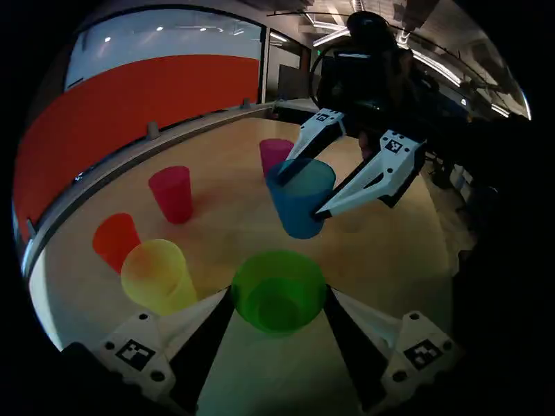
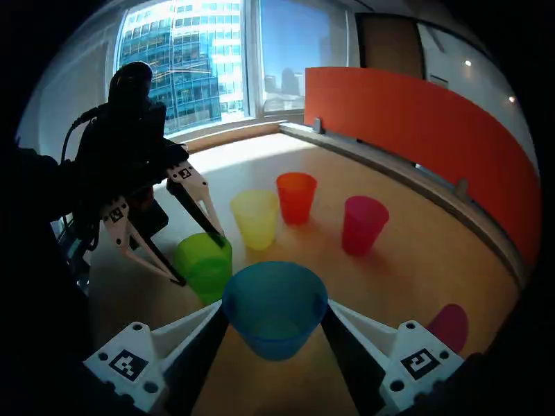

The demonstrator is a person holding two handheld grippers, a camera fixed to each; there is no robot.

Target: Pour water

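Your left gripper (image 1: 277, 298) had its two fingers closed partway around a green cup (image 1: 277, 315), one finger pressing each side just below the rim, so the cup stayed upright with its mouth open to the camera. Your right gripper (image 2: 275, 308) held a blue cup (image 2: 275, 326) in the same way, pinched on both sides near the top.

In the left gripper view, the blue cup sat beyond the green one and a little to its right. It appeared to lean slightly toward the green cup, which suggests you were bringing the two mouths together to pour from one into the other. The cups were near each other but not touching. Whether either held water could not be made out.

Four spare cups stood upright on the wooden table (image 1: 388, 249), apart from the held pair: a yellow cup (image 1: 156, 277) just beside the green one, then an orange cup (image 1: 116, 239), a pink cup (image 1: 172, 194) and a purple cup (image 1: 275, 154) farther back. That spacing likely left you room to tip without knocking anything over.
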